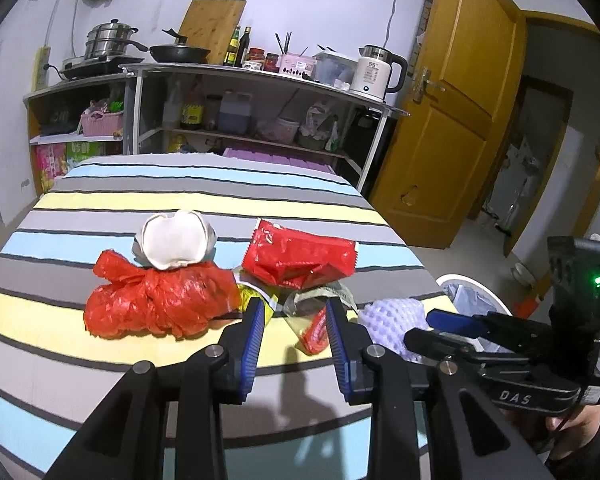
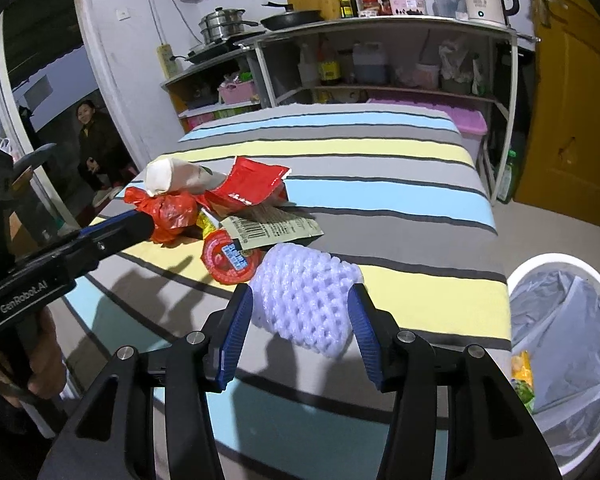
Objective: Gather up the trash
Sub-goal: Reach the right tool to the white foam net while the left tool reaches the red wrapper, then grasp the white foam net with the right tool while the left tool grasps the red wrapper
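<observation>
My right gripper (image 2: 300, 320) stands wide with the white foam net (image 2: 306, 298) lying on the striped table (image 2: 380, 200) between its pads, long axis crosswise to them, not yet pinched. The bin (image 2: 560, 264) sits to its right. My left gripper (image 1: 294, 344), half open and empty, points at the small red wrapper (image 1: 316, 330).

Indoor light's decent, kinda cool, coming from above/behind; soft shadows on the striped bed (image 2: 380, 216). Heavy fisheye warp w/ black corners, pretty sharp overall.
</observation>
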